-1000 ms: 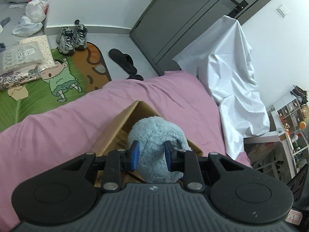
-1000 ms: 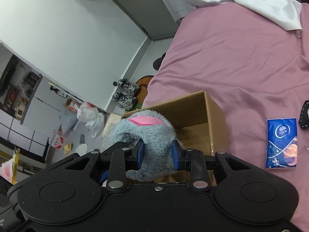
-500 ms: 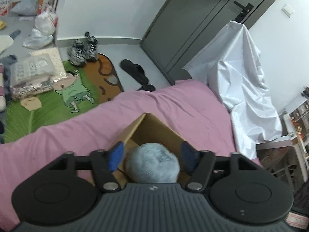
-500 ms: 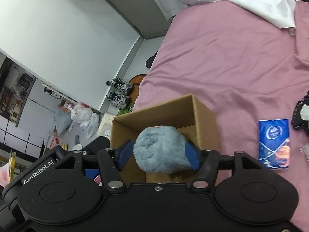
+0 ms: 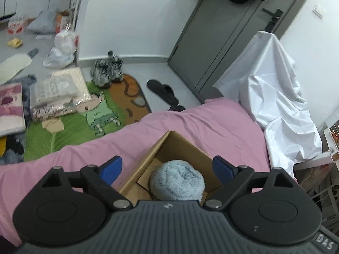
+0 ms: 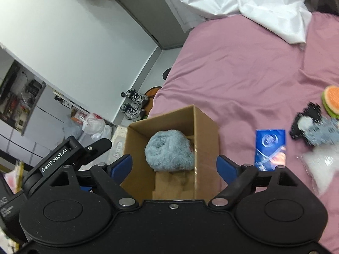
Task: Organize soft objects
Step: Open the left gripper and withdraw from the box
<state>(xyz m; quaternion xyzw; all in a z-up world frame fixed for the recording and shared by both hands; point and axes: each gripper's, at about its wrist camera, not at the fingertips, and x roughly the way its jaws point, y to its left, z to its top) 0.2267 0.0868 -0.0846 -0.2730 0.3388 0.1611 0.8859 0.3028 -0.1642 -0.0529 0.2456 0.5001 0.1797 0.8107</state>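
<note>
A fluffy light-blue plush (image 6: 169, 150) lies inside an open cardboard box (image 6: 206, 131) on the pink bed. It also shows in the left wrist view (image 5: 177, 181), in the same box (image 5: 180, 146). My left gripper (image 5: 167, 167) is open and empty above the box. My right gripper (image 6: 174, 165) is open and empty above the box too. The left gripper's body (image 6: 70, 154) shows in the right wrist view, left of the box.
On the pink sheet (image 6: 243, 67) to the right lie a blue tissue pack (image 6: 270, 148), a black-and-grey plush (image 6: 311, 127), an orange-green toy (image 6: 331, 101) and a clear bag (image 6: 324, 165). A white cloth (image 5: 275, 97) drapes at the bed's far side. Shoes (image 5: 107, 72) and clutter lie on the floor.
Both grippers opened and let the blue plush go. It dropped into the box, and both grippers rose and pulled back.
</note>
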